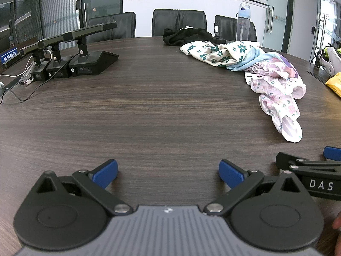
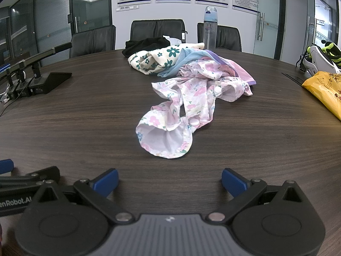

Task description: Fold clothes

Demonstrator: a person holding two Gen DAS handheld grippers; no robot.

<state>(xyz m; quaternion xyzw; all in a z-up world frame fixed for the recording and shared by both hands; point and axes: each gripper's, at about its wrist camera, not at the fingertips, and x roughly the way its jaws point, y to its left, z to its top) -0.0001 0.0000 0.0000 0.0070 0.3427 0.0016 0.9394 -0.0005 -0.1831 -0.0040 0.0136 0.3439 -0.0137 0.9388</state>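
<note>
— Clothes first: where do they lie?

— On the dark wooden table, the biggest thing in sight. A crumpled pile runs from the far side toward the near edge. The pink floral garment is nearest, one open cuff pointing at the right gripper. Behind it and touching it lies a cream garment with green flowers, with a light blue piece between them. A black garment sits at the far end, in front of the black chairs.

— And the grippers?

— Both hover low over bare wood, side by side at the near edge. The left gripper has its blue fingers spread wide, nothing between them. The right one is spread just as wide and empty; the cuff lies ahead of it, apart from the pads.

— Anything else on the table?

— Three desk microphones on the left, a yellow bag on the right, and a clear water bottle standing upright behind the pile.
</note>
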